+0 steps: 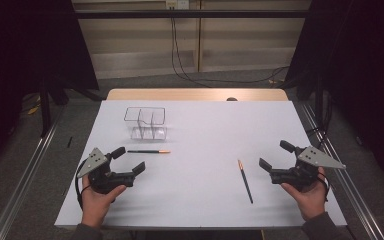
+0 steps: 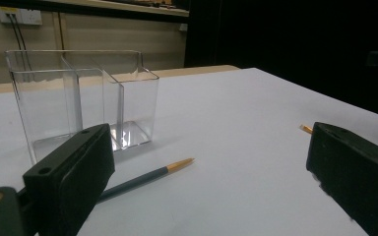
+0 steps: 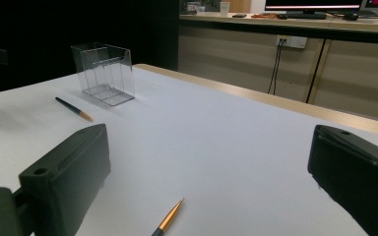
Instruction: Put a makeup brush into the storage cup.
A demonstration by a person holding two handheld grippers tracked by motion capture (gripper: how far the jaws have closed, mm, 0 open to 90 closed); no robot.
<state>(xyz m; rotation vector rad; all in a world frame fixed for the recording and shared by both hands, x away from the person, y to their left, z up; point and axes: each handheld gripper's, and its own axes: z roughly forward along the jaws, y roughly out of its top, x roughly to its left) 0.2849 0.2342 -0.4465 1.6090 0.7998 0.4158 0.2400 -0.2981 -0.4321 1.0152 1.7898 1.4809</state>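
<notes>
Spanning most of the high view, the white bench (image 1: 200, 200) carries a clear divided holder (image 1: 146, 123) at its far left and two pens. Judged from this layout, the step in hand is picking up each pen for the holder. Approach each pen across its barrel, lower until the jaws straddle it, then close at mid-length so it lifts level. The left hand-held gripper (image 1: 129, 160) hovers with jaws wide, holding nothing, just short of the left pen (image 1: 149, 151), which lies just in front of the holder. The right hand-held gripper (image 1: 276, 155) is likewise wide and empty, beside the right pen (image 1: 245, 181), gold tip pointing away.
</notes>
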